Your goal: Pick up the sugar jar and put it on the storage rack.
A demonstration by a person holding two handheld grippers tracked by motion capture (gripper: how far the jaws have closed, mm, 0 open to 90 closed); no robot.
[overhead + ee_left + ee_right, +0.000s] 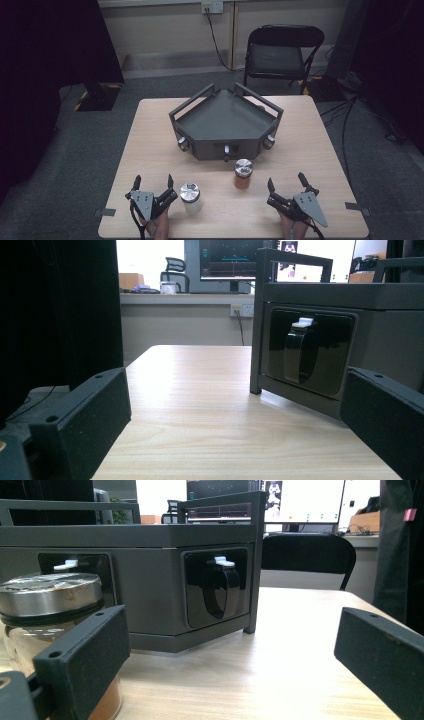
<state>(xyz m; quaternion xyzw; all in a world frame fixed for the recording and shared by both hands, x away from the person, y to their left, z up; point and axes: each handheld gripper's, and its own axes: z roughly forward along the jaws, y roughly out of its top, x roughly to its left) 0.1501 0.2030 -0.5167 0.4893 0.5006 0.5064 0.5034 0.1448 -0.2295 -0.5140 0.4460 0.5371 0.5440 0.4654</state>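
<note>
Jars wait untouched: from above, the clear jar (190, 193) stands just right of the left gripper (154, 181), the orange jar (243, 174) ahead-left of the right gripper (286, 181). Left gripper view: wide, empty jaws face the rack (320, 340) over bare bench (210, 405). Right gripper view: jaws wide, empty, orange jar (45, 610) behind the left one. Likely still approaching; next, centre jaws around a jar.

No lettering, label, brand or number can be read anywhere — the monitor screens (227, 260) behind the desk glow with content too small and blurred to make out, and the jar lids (243, 167) bear no legible marking.
</note>
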